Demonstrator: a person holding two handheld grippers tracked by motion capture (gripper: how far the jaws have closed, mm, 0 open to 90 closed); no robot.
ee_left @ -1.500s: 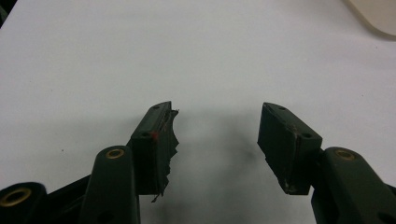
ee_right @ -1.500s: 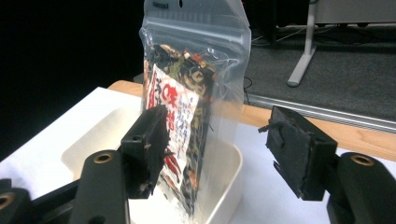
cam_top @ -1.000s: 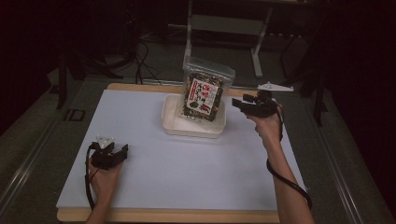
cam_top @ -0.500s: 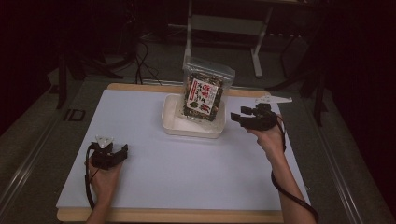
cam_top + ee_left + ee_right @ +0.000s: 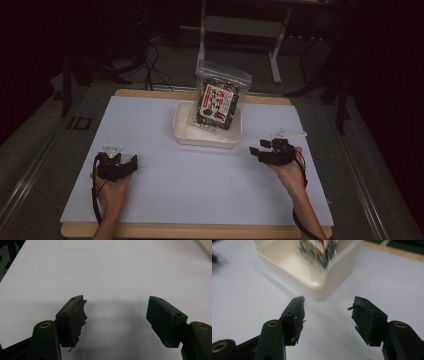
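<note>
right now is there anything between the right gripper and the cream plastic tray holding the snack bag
Nothing: in the right gripper view, only bare white table surface lies between the open right gripper and the cream plastic tray.

- The white table [image 5: 200,190] is bare between the two hands, so the near middle is free.
- The cream tray [image 5: 186,131] with the upright snack bag [image 5: 218,100] blocks the far middle.
- The tray corner [image 5: 322,288] stands near the right gripper [image 5: 327,308], whose jaws are apart.
</note>
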